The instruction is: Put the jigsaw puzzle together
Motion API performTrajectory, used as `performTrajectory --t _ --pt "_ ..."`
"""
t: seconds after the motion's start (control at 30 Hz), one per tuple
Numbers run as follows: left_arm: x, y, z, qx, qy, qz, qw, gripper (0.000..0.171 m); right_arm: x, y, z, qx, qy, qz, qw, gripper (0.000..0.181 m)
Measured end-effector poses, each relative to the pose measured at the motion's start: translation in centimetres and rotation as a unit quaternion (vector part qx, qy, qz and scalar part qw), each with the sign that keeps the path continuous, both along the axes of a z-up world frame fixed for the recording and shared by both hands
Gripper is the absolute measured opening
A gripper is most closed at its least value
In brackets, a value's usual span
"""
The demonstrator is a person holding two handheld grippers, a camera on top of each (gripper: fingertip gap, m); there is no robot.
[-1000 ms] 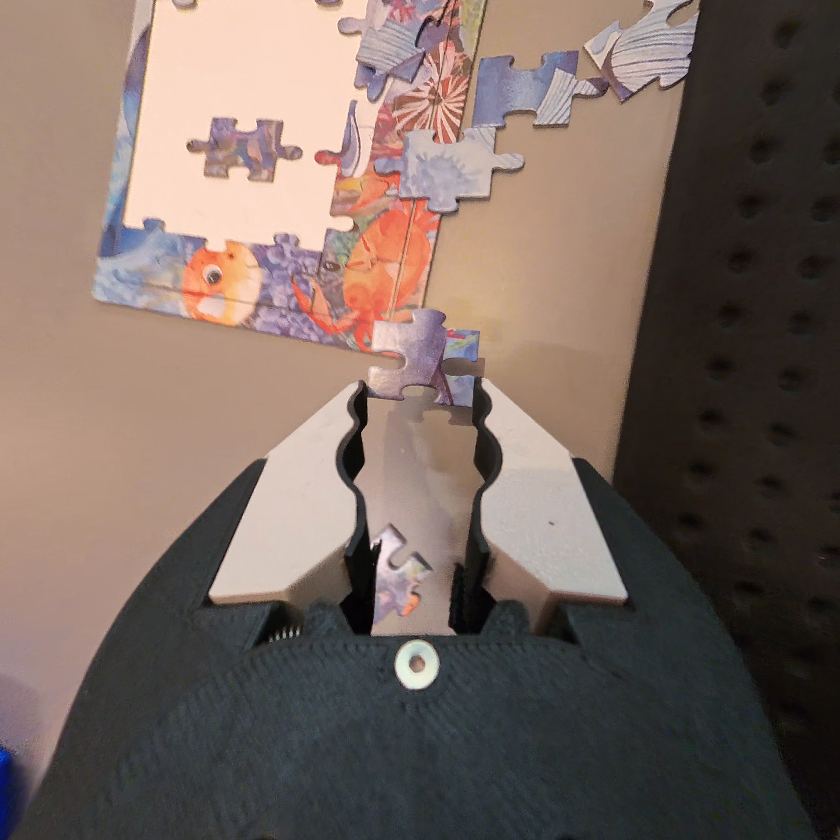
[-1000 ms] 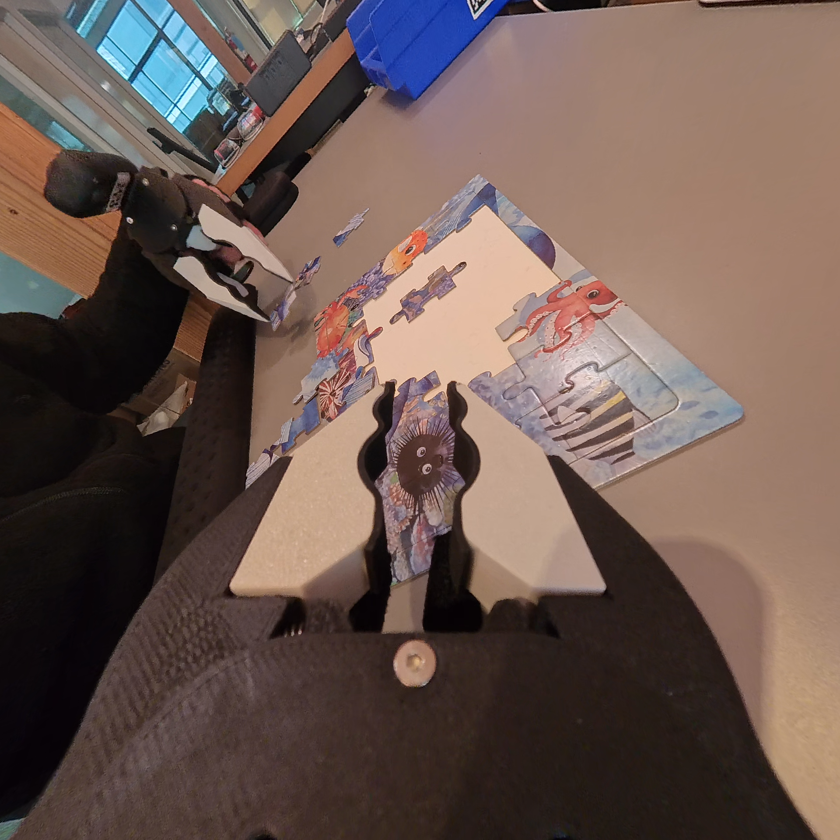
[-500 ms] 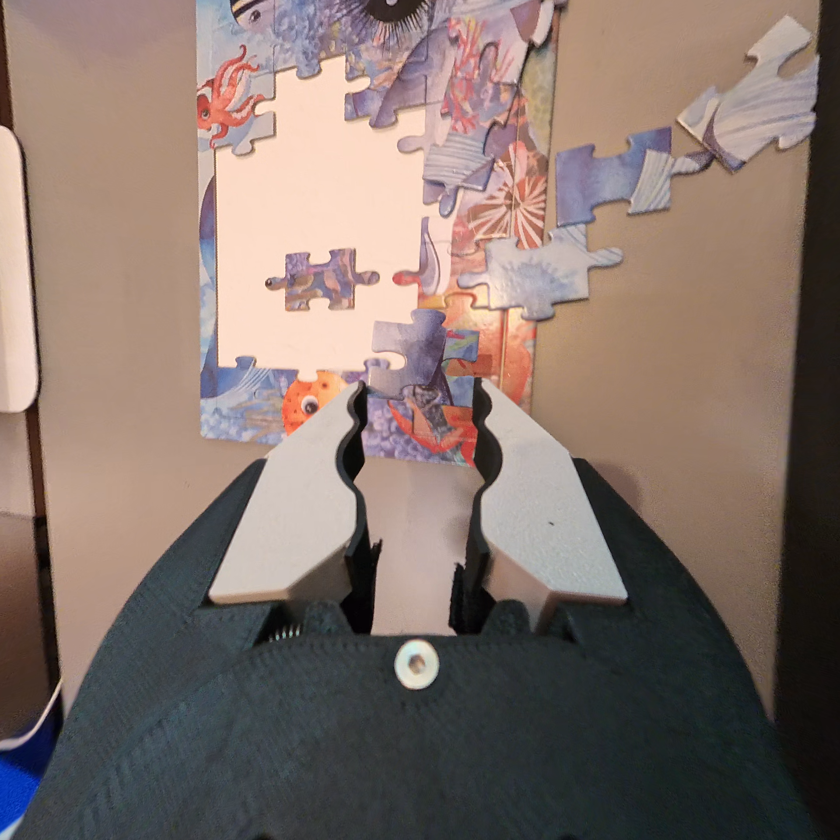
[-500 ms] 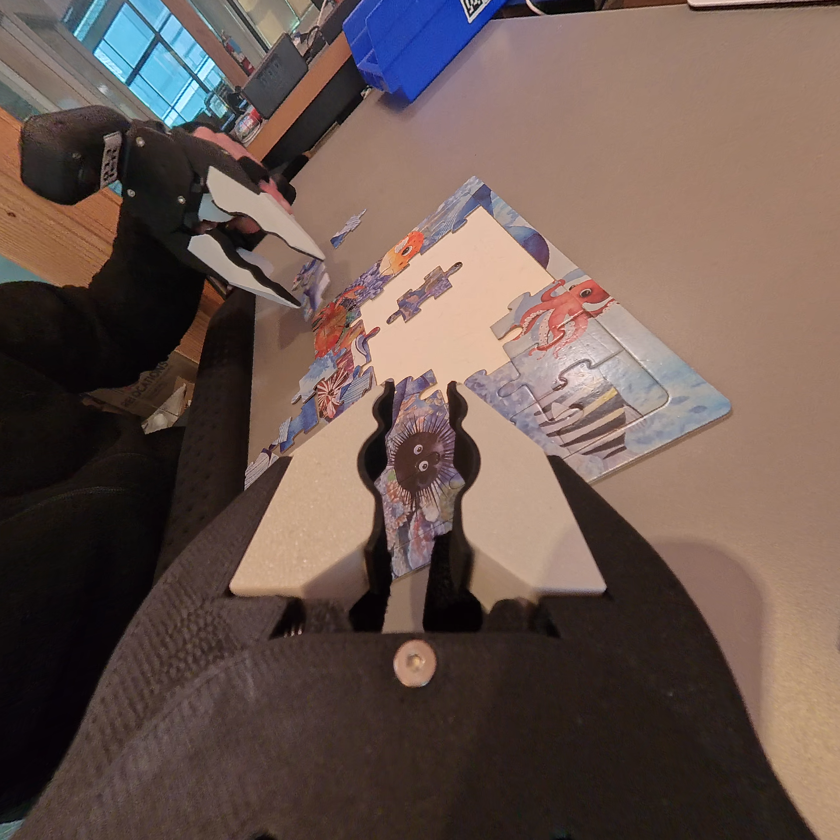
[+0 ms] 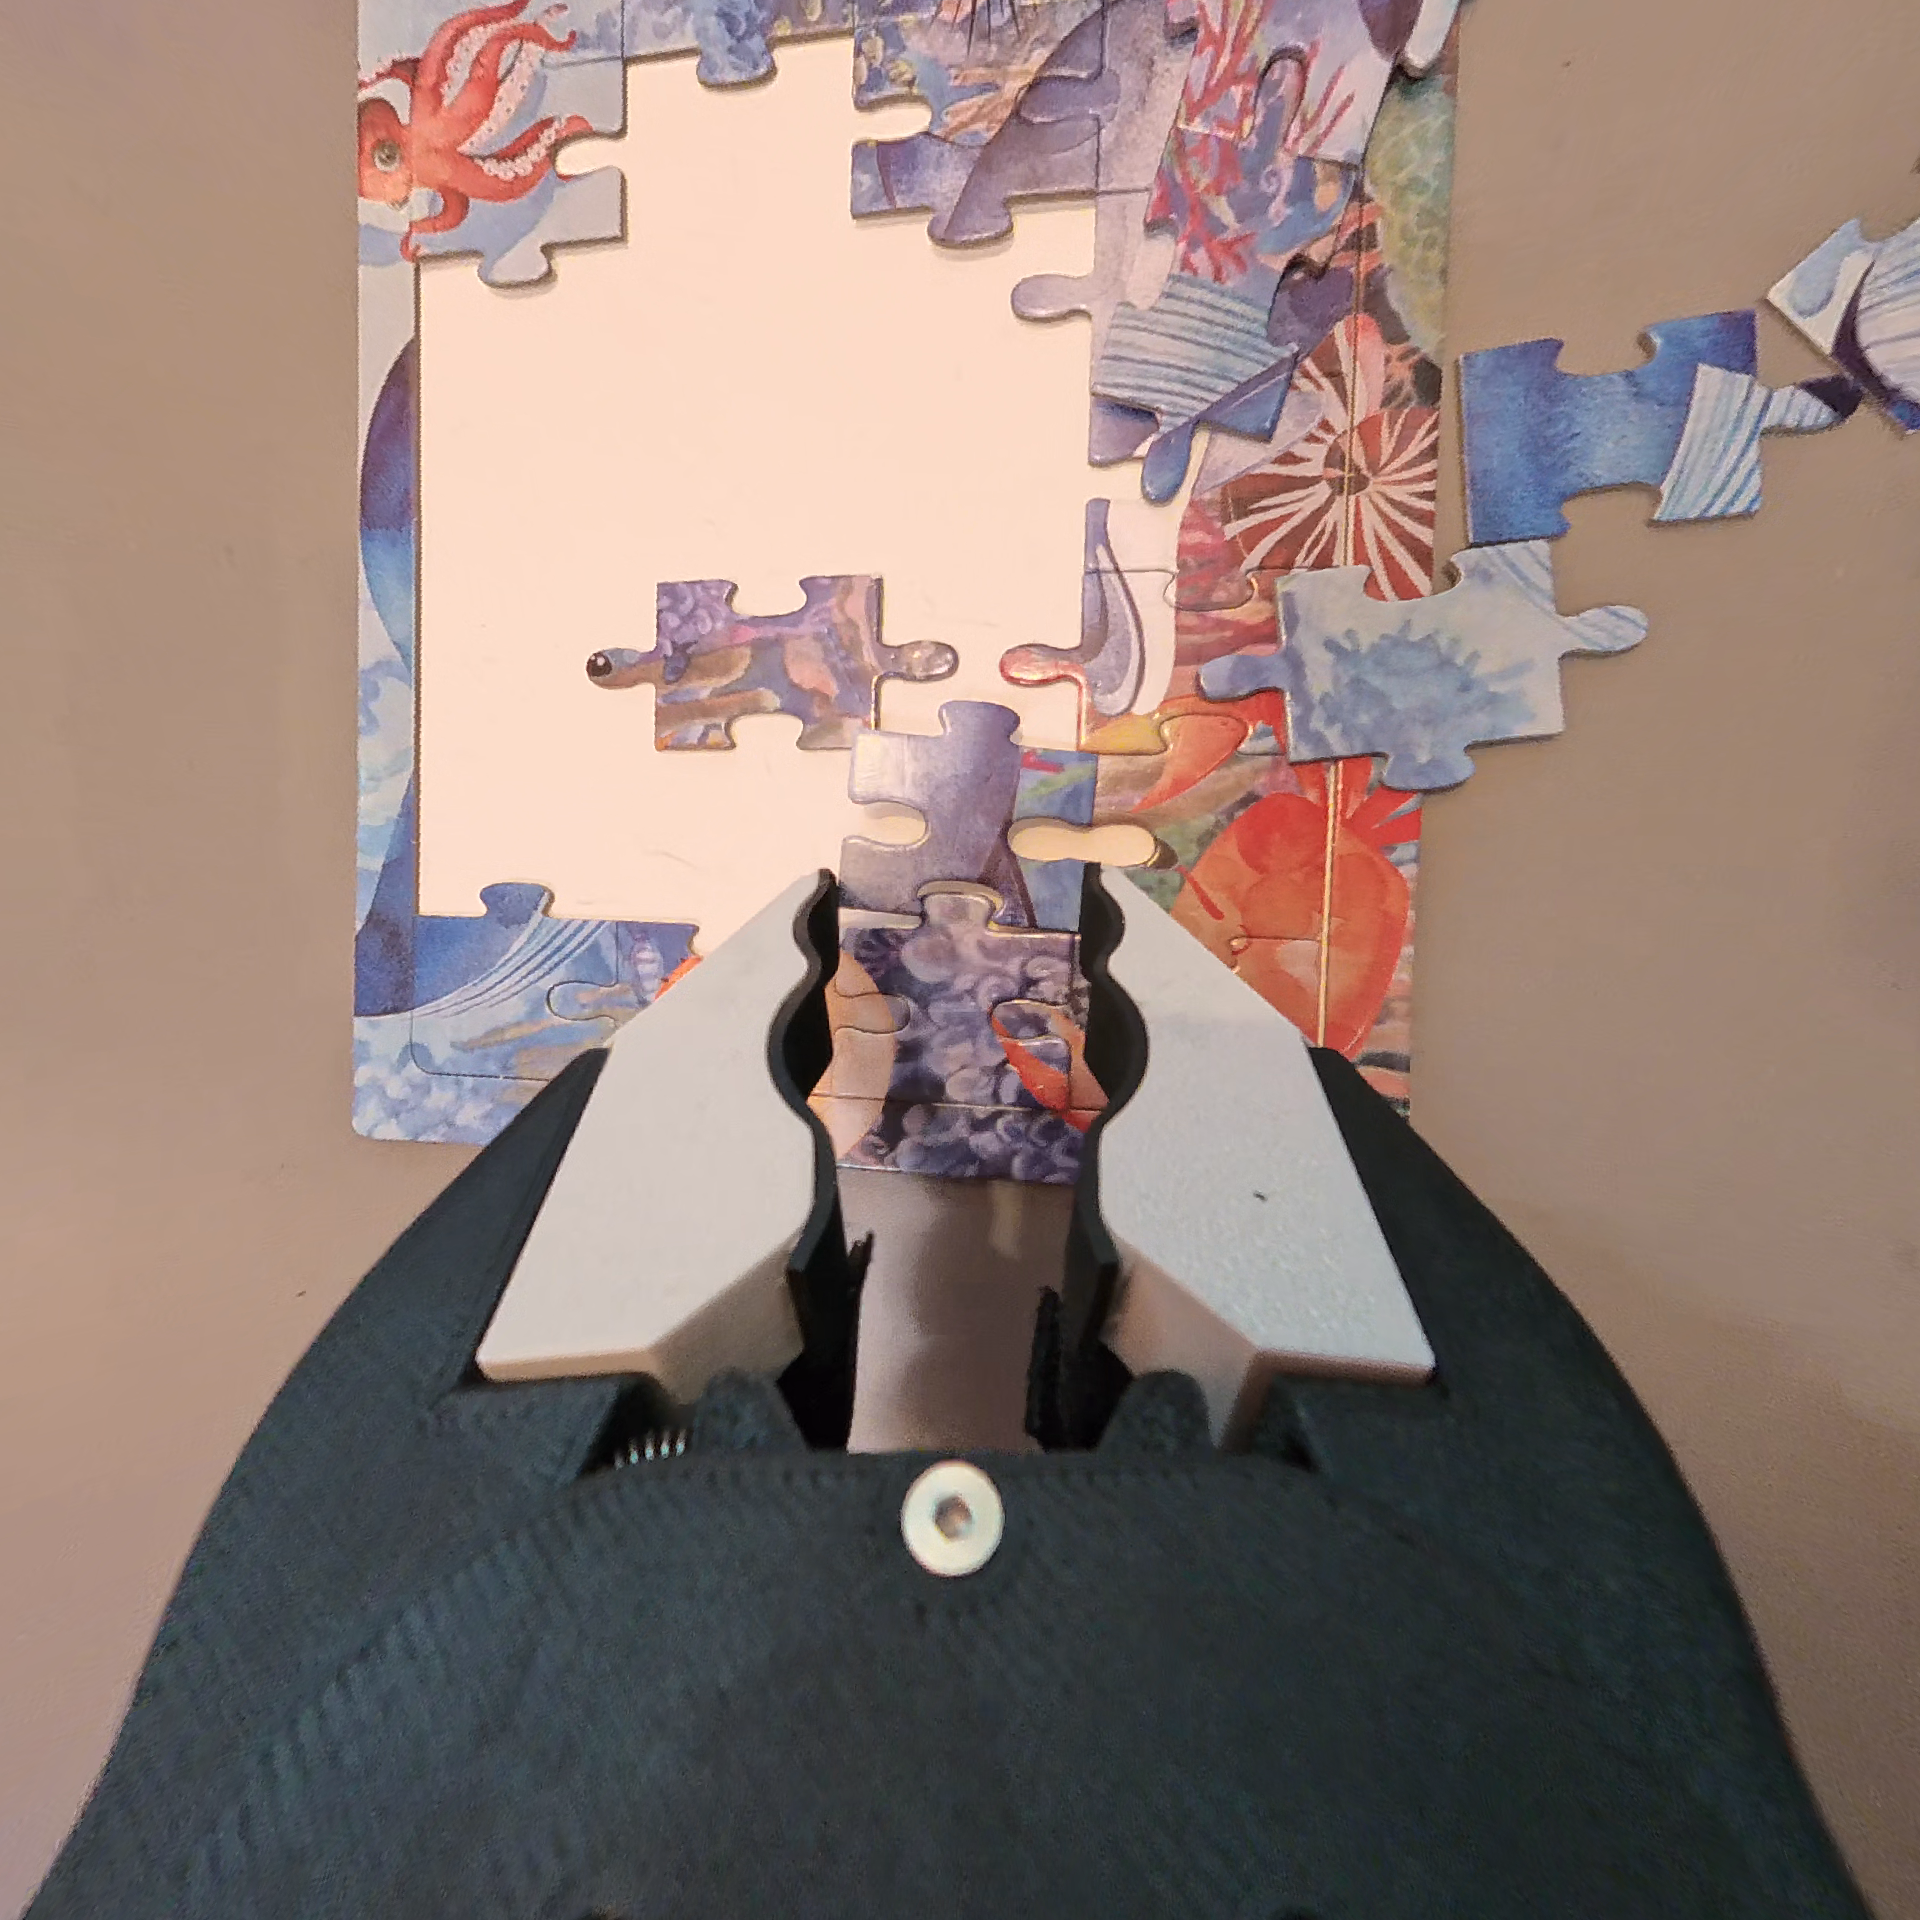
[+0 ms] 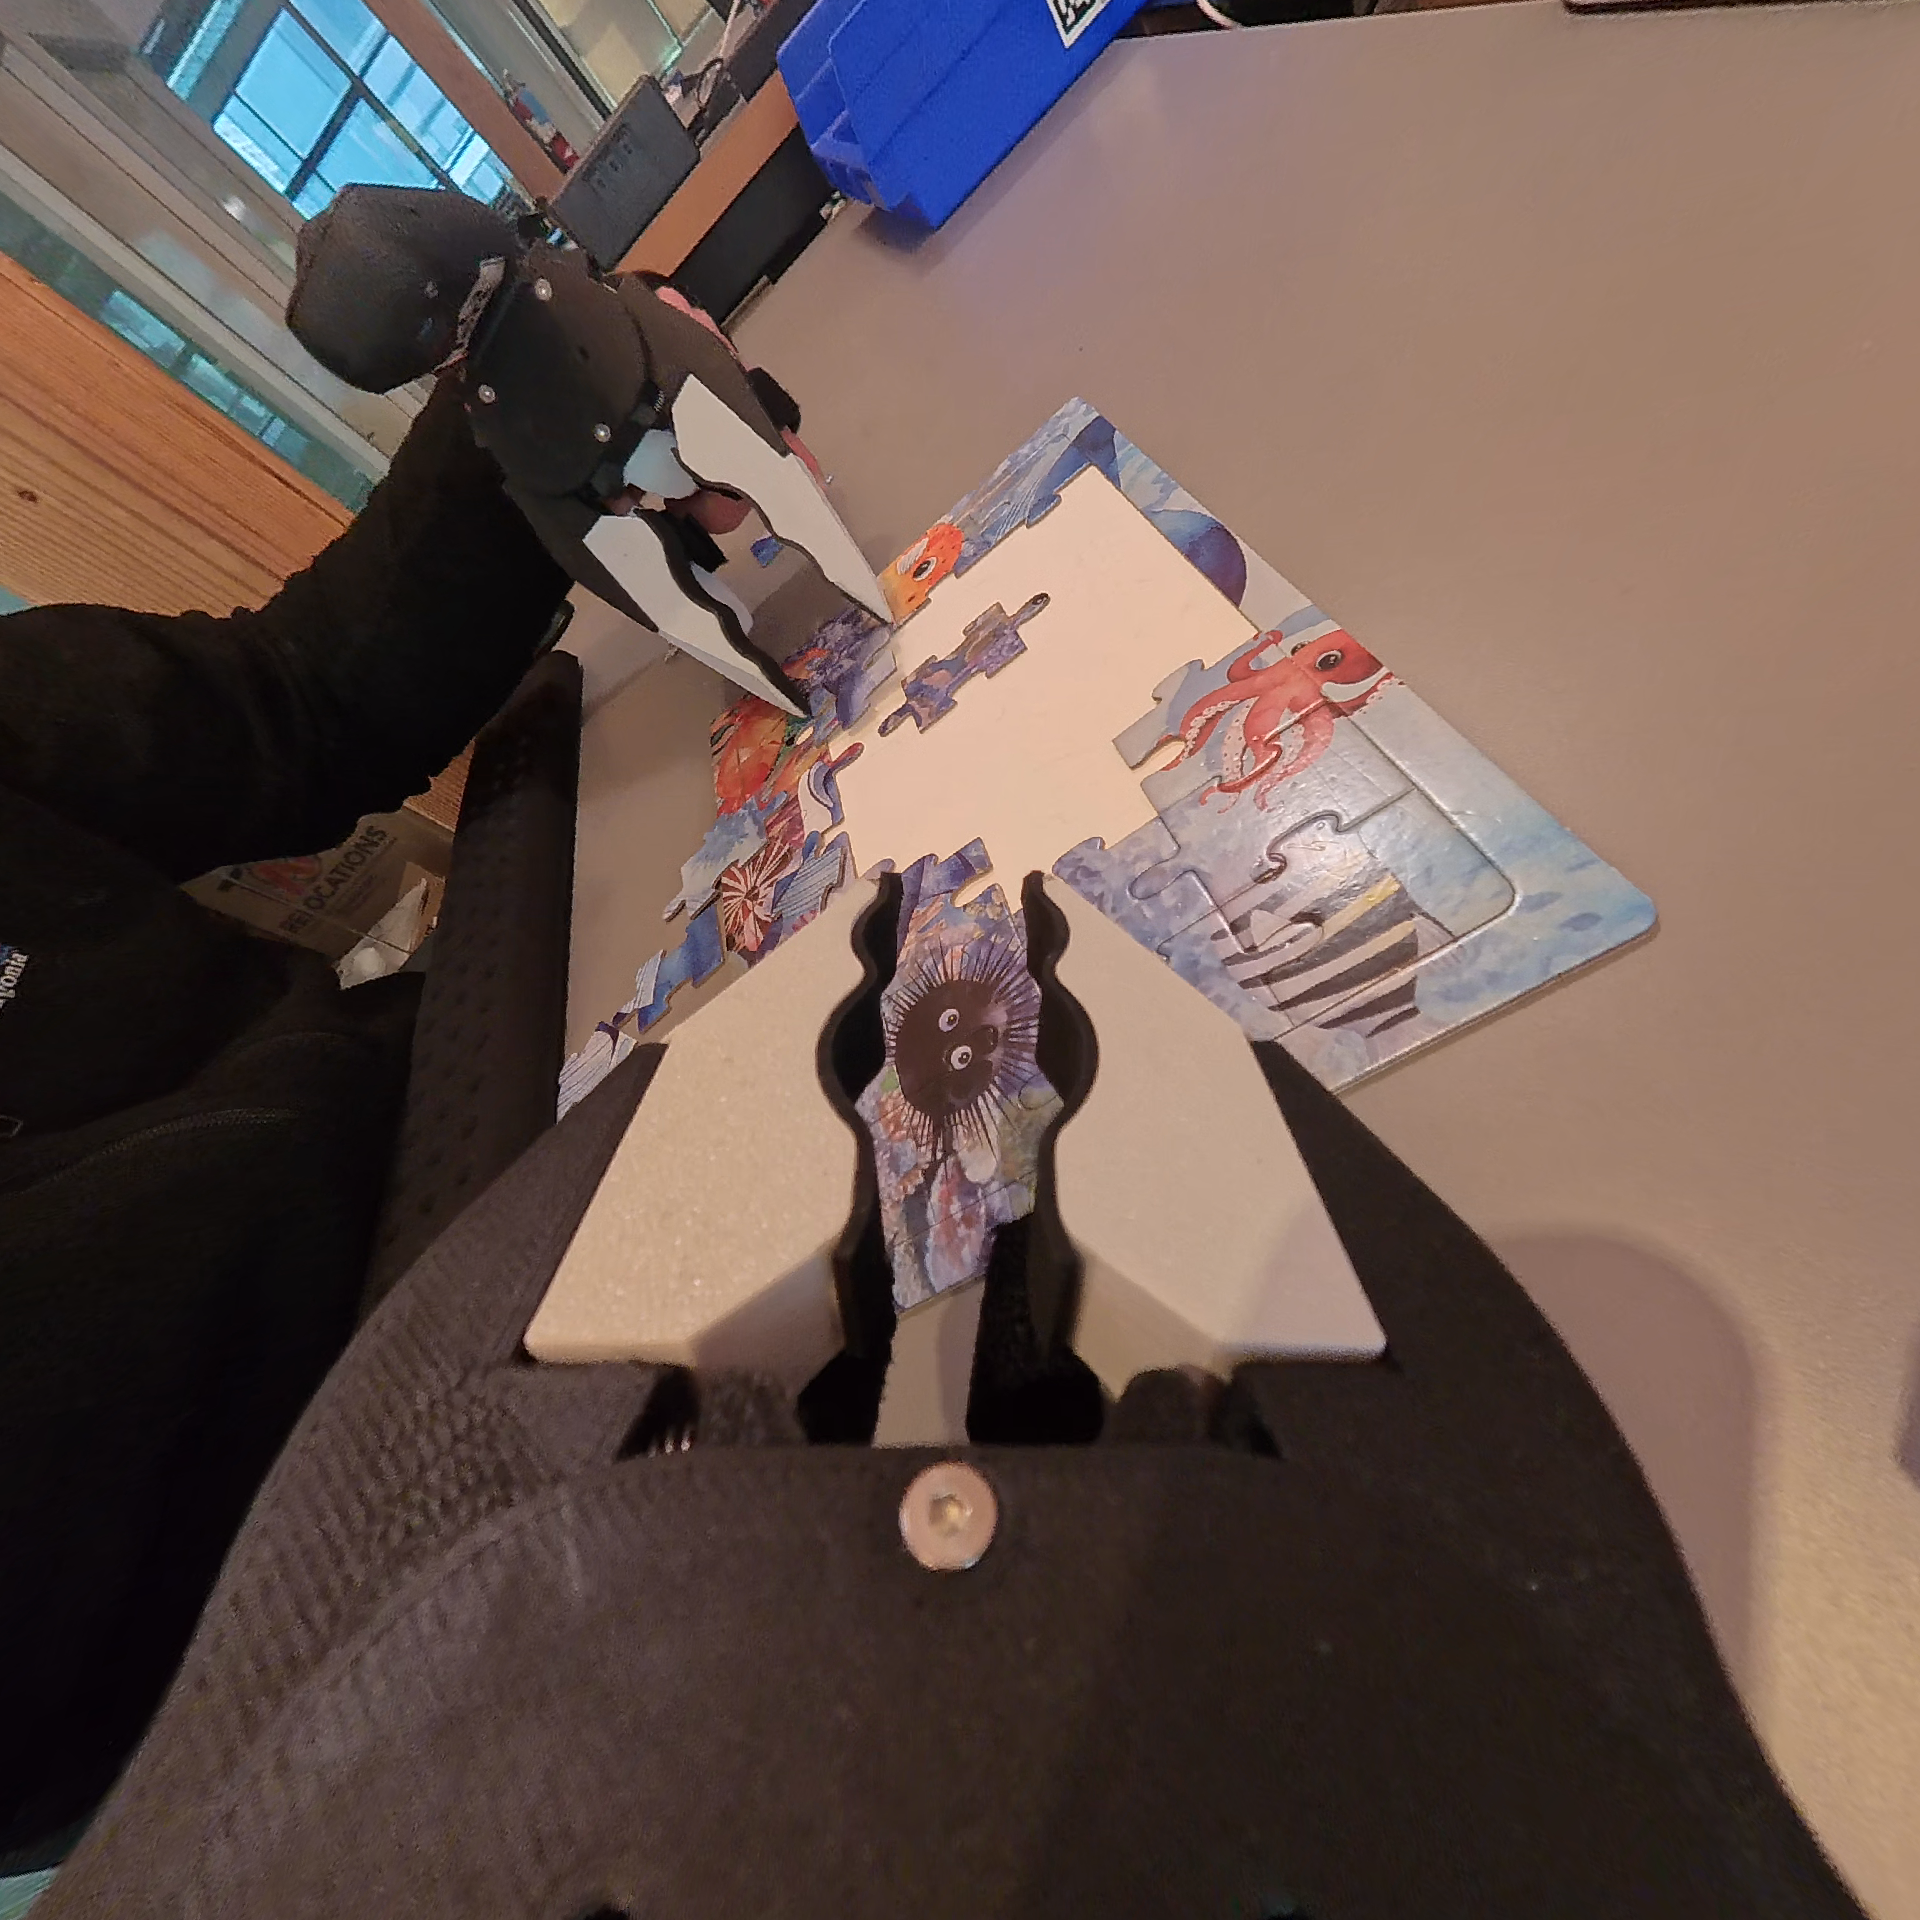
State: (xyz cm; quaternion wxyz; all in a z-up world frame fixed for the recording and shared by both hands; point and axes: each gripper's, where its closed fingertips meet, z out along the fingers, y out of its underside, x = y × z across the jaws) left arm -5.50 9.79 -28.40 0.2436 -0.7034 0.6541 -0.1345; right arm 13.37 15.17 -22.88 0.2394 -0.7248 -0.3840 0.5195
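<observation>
The puzzle board (image 5: 727, 364) lies flat on the table, with placed pieces round a bare white middle. My left gripper (image 5: 956, 883) is shut on a purple piece (image 5: 935, 790) and holds it low at the board's near row, its lower edge against a placed piece's tab. The right wrist view shows the left gripper (image 6: 842, 665) with tips down on the board (image 6: 1039, 748). A loose purple piece (image 5: 769, 665) lies on the white middle. My right gripper (image 6: 961, 883) hovers over the sea-urchin pieces (image 6: 956, 1049), fingers a little apart, nothing between them.
Loose blue pieces (image 5: 1423, 686) (image 5: 1600, 436) lie off the board's right side. Blue bins (image 6: 935, 94) stand at the table's far edge. A black perforated surface (image 6: 499, 883) borders the table. A person's dark sleeve (image 6: 208, 707) is behind the left gripper. The gap from one gripper's tips to the other's is roughly 20 centimetres.
My left gripper has carried the purple piece from off the board's corner to its near row and lowered it there. The right gripper has barely moved.
</observation>
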Motion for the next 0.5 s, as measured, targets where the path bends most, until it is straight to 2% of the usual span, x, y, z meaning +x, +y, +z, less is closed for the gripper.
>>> performTrajectory --t 0.5 --pt "-0.26 0.14 -0.29 -0.064 -0.057 0.026 0.996 0.045 0.02 -0.04 -0.26 -0.003 -0.003 0.002 1.0 0.023"
